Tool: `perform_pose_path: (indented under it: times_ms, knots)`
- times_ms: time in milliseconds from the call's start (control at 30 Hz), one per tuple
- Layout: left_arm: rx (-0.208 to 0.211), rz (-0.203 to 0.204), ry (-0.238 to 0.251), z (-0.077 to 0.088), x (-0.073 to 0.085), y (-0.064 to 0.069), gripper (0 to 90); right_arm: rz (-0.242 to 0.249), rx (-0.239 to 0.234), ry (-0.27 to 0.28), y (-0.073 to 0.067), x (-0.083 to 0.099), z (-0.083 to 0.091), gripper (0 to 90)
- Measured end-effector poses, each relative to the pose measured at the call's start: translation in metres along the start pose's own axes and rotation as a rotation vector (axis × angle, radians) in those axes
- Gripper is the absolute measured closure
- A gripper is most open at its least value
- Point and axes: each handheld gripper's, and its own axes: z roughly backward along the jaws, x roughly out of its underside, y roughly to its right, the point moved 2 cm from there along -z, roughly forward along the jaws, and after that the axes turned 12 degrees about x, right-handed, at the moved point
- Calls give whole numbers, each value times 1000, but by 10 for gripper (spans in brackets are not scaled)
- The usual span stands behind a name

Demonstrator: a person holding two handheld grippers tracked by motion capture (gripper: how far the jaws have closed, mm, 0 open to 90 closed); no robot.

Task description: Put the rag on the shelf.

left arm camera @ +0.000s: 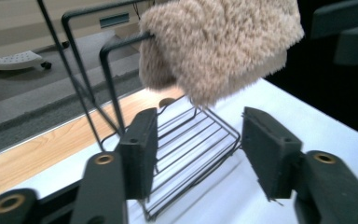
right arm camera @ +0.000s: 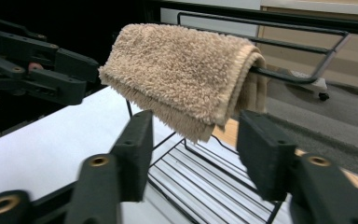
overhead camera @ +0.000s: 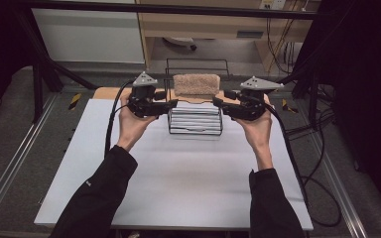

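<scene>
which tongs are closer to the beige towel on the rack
Left, but only slightly; it is nearly even. The left tongs sit just off the left edge of the towel, the right tongs just off its right edge, both open and apart from it.

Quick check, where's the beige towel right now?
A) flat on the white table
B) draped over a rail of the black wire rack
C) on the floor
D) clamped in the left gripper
B: the towel hangs folded over a rail of the wire rack, with both grippers' fingers open and clear of it.
</scene>
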Motion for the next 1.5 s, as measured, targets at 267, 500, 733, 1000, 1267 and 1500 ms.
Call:
perform_pose_path:
  times_ms: [267,500,733,1000,1267,1500]
  knots:
    - [14,9,-21,11,28,-1,263,-21,13,7,6,10,13,206]
    - [17,27,-49,24,53,-6,185,-19,-1,2,8,25,21,63]
    - [1,24,-61,40,77,-6,115,-39,-15,-32,12,41,25,31]
    - [-11,36,-72,55,117,-7,75,-46,-43,-82,14,72,31,4]
    - [-11,82,-108,67,163,-13,74,-50,-55,-134,13,107,34,3]
    - [-26,94,-122,83,199,-17,75,-52,-72,-175,13,141,37,3]
